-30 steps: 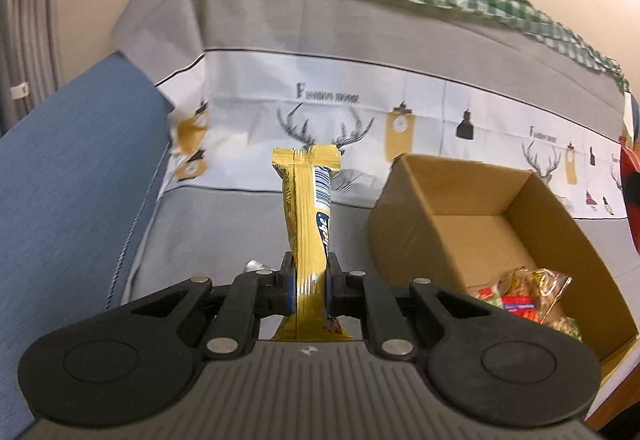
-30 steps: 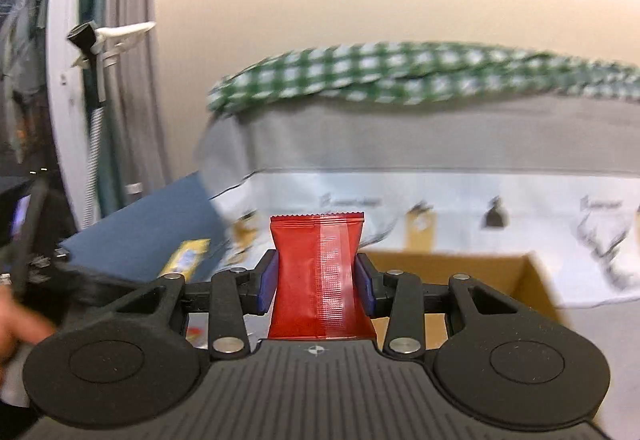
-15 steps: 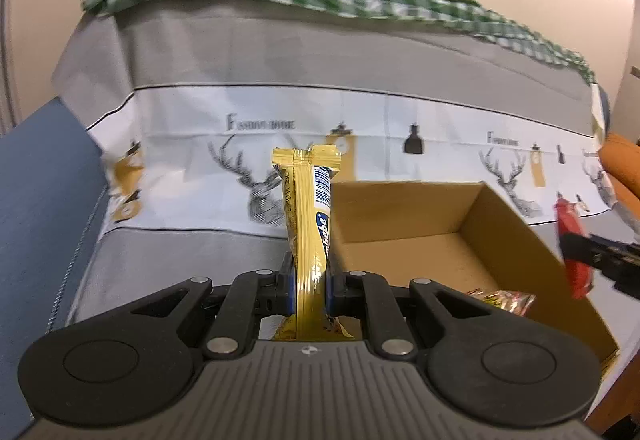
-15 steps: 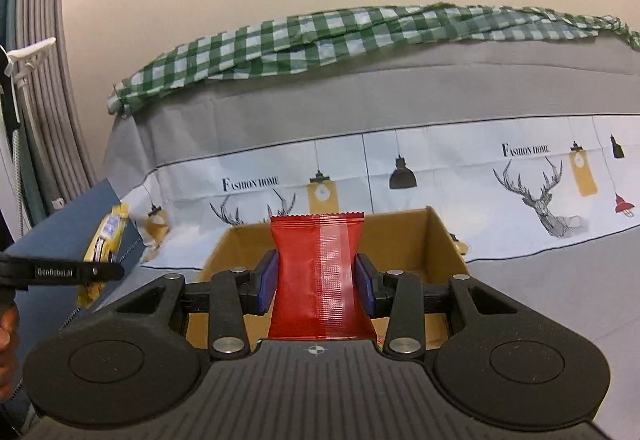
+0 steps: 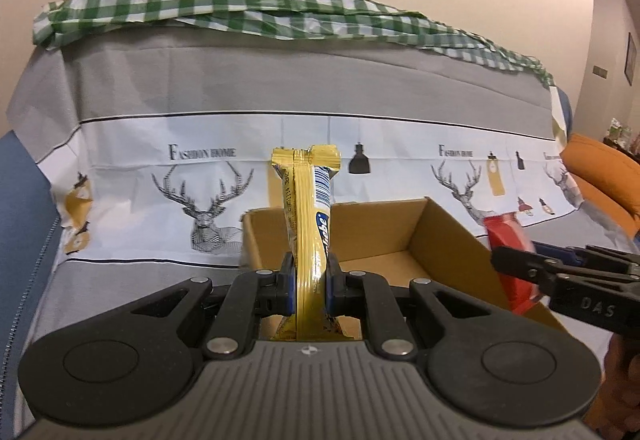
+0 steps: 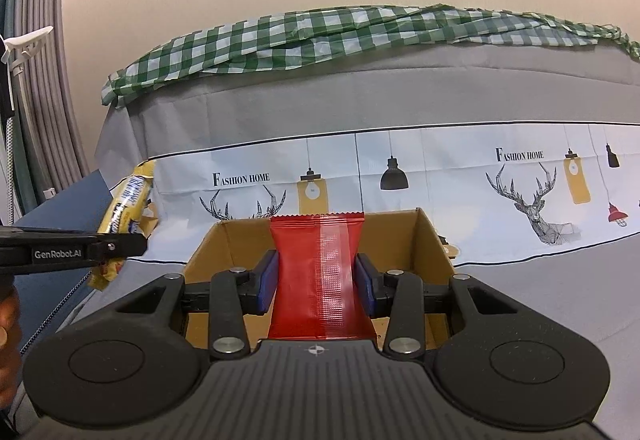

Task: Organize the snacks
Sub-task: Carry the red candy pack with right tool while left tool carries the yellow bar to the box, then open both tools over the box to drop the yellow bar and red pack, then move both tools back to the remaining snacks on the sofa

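Note:
My left gripper [image 5: 310, 282] is shut on a yellow snack bar [image 5: 308, 208], held upright just in front of the open cardboard box [image 5: 452, 240]. My right gripper [image 6: 316, 282] is shut on a red snack packet [image 6: 316, 272], held upright over the box's near edge [image 6: 434, 240]. In the left wrist view the right gripper [image 5: 516, 264] and its red packet [image 5: 510, 240] show at the box's right wall. In the right wrist view the left gripper [image 6: 132, 242] and yellow bar [image 6: 124, 208] show left of the box.
The box stands on a sofa seat covered by a grey and white printed cloth [image 6: 500, 176]. A green checked cloth [image 6: 320, 32] lies along the backrest top. A blue cushion [image 5: 20, 232] is at the left, an orange cushion [image 5: 600, 168] at the right.
Both grippers have moved toward the box with their snacks still held. The box now sits centred and closer in both views, and the two grippers have come closer together.

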{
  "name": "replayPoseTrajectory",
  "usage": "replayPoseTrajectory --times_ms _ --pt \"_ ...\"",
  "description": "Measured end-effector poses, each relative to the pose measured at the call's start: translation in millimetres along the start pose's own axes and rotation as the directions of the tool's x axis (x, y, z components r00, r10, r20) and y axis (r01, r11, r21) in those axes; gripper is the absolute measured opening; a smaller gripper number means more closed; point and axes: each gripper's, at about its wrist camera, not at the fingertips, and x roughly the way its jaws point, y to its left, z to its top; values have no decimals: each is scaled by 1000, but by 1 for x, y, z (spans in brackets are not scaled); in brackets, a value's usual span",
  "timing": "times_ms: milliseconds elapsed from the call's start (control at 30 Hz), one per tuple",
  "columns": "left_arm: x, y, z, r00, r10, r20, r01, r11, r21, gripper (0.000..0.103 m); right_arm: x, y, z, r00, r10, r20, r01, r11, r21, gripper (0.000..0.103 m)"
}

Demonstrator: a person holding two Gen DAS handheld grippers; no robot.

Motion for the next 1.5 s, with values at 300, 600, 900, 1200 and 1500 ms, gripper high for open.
replayPoseTrajectory --times_ms 300,600,900,1200,1500 --pt "12 -22 -6 998 -52 -33 52 999 7 14 8 5 -2 1000 -11 -16 11 1000 -20 42" --pt "13 -22 -5 997 -76 -28 75 997 -11 14 11 7 -4 999 -35 -27 34 999 -28 42" --pt "19 -21 -3 997 -72 -31 71 997 -26 14 14 11 -5 999 -43 -29 42 998 -37 42" --pt "43 -29 -6 975 -25 -220 38 998 57 103 21 5 -7 982 -183 -41 183 983 -10 74" --pt "40 10 13 955 62 -289 -99 989 -113 103 22 3 -11 961 -275 -19 275 960 54 102"
